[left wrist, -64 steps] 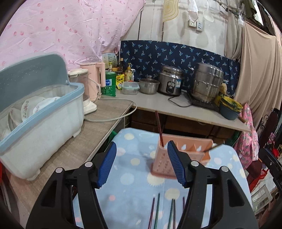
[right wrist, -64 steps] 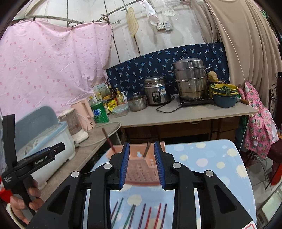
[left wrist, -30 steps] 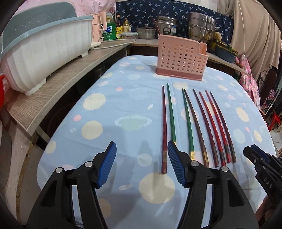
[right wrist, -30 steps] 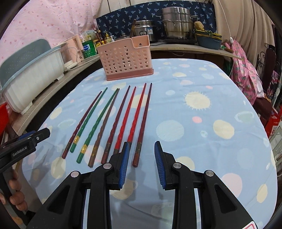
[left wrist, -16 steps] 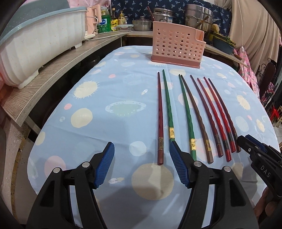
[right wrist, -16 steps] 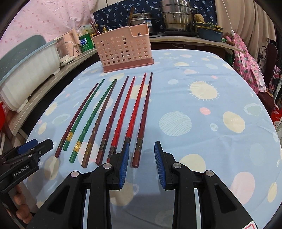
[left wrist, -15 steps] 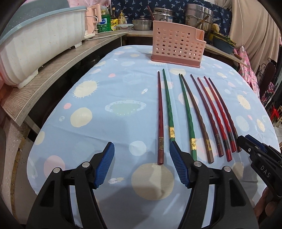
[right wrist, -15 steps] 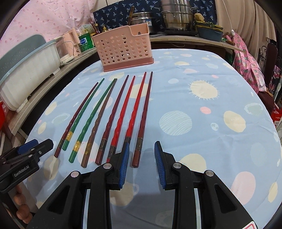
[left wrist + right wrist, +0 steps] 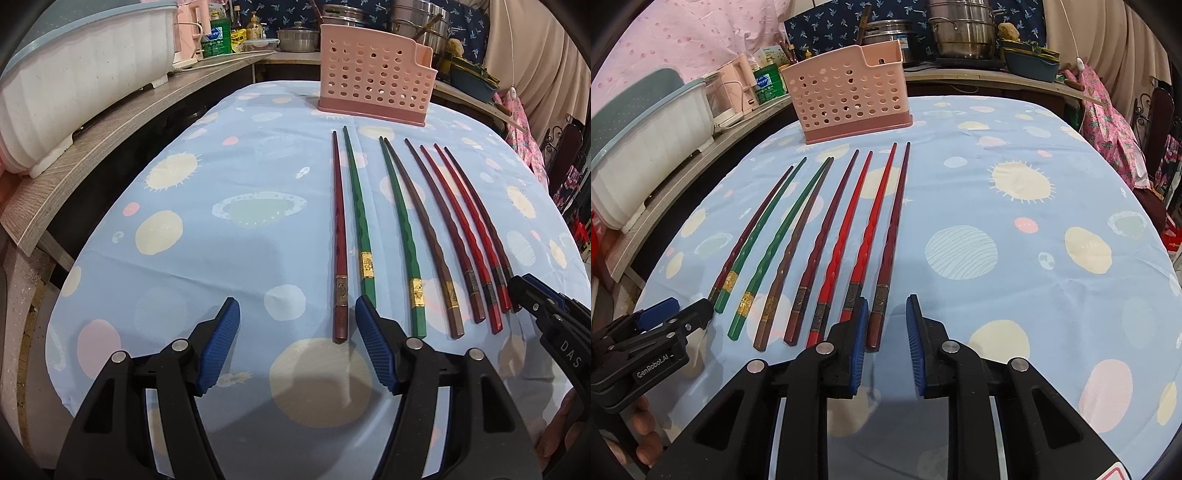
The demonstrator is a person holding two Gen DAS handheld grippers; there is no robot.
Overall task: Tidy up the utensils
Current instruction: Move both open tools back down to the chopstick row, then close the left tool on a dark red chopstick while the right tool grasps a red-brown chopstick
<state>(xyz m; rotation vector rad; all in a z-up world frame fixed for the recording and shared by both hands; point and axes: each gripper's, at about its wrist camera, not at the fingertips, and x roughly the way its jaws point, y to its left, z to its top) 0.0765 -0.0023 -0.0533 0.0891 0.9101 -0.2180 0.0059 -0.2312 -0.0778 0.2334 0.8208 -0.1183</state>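
Note:
Several long chopsticks, dark red, green, brown and bright red (image 9: 410, 236) (image 9: 834, 236), lie side by side on the blue spotted tablecloth, thick ends toward me. A pink perforated utensil basket (image 9: 373, 94) (image 9: 849, 92) stands upright beyond their tips. My left gripper (image 9: 297, 323) is open and empty, with the butt of the leftmost dark red chopstick (image 9: 340, 236) between its fingers. My right gripper (image 9: 886, 315) is open and empty, straddling the butt of the rightmost dark red chopstick (image 9: 892, 236). Each gripper shows at the other view's edge.
A white dish drainer with a blue lid (image 9: 74, 77) sits on a wooden counter (image 9: 110, 122) to the left. Pots, bottles and a kettle stand on the back counter (image 9: 960, 33). The table (image 9: 1034, 258) edge curves close below both grippers.
Both grippers have come down from facing the room and moved forward low over the table, closing on the chopsticks' near ends. The chopsticks and basket have not moved.

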